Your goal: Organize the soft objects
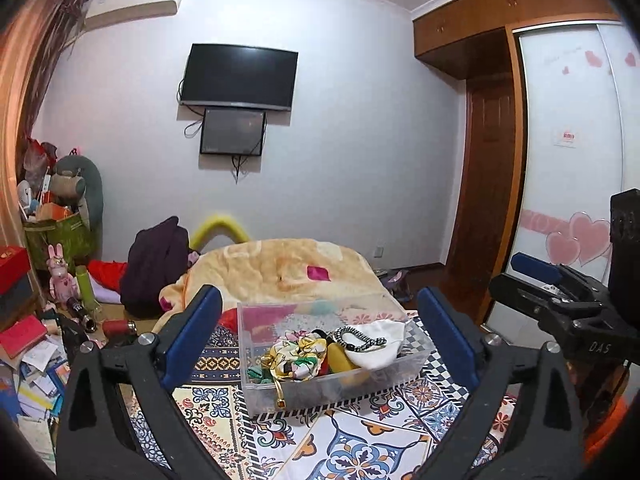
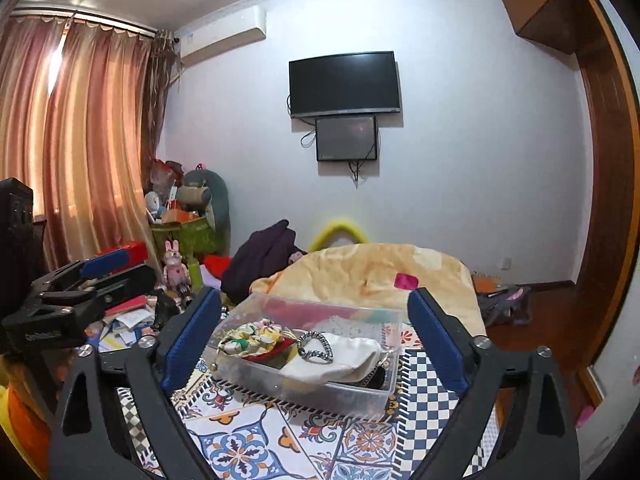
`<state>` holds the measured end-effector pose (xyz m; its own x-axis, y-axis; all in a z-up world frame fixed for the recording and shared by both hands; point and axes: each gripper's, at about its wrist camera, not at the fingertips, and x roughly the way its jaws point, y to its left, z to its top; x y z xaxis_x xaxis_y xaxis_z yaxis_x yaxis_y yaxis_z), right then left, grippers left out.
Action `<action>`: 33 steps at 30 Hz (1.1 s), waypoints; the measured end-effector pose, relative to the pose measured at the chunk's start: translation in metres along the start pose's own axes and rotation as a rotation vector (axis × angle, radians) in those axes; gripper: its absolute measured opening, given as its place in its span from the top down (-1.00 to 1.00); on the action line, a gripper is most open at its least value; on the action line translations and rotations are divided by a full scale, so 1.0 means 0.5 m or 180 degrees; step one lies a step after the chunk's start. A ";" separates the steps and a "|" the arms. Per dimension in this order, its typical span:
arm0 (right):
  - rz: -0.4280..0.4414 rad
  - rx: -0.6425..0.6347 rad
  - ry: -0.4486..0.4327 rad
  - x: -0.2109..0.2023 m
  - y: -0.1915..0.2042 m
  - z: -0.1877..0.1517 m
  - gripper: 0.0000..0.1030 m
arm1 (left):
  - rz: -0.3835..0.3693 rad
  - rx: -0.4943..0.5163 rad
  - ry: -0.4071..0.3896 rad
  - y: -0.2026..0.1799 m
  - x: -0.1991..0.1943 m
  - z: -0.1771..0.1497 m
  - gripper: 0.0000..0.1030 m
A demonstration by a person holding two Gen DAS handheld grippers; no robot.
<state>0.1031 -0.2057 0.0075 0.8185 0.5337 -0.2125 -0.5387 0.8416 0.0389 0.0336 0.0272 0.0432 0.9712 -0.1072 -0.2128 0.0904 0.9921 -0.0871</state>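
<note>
A clear plastic box sits on a patterned cloth. It holds soft items: a yellow floral scrunchie, a white cloth and a black-and-white braided hair tie. My left gripper is open and empty, raised just in front of the box. My right gripper is open and empty, also in front of the box. Each gripper shows at the edge of the other's view, the right one and the left one.
The patterned cloth covers the bed front. A beige blanket lies behind the box, a dark garment to its left. Clutter, papers and a pink rabbit toy fill the floor at left. A wardrobe stands right.
</note>
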 end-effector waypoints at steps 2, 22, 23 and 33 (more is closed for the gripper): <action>-0.0009 -0.0003 -0.0039 -0.006 0.003 0.000 -0.90 | 0.0026 0.0031 -0.0031 -0.004 -0.011 0.002 -0.96; 0.0006 -0.0008 -0.0133 -0.036 0.018 -0.011 -1.00 | 0.0045 0.0134 -0.0121 -0.032 -0.038 -0.005 -1.00; 0.0004 -0.0010 -0.0135 -0.038 0.019 -0.013 -1.00 | 0.0047 0.0136 -0.0122 -0.034 -0.040 -0.005 -1.00; 0.0001 0.0019 -0.0142 -0.040 0.016 -0.012 -1.00 | 0.0052 0.0136 -0.0123 -0.035 -0.040 -0.006 -1.00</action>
<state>0.0811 -0.2099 0.0060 0.8265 0.5370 -0.1687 -0.5378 0.8419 0.0448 0.0120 0.0118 0.0462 0.9803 -0.0893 -0.1762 0.0831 0.9956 -0.0421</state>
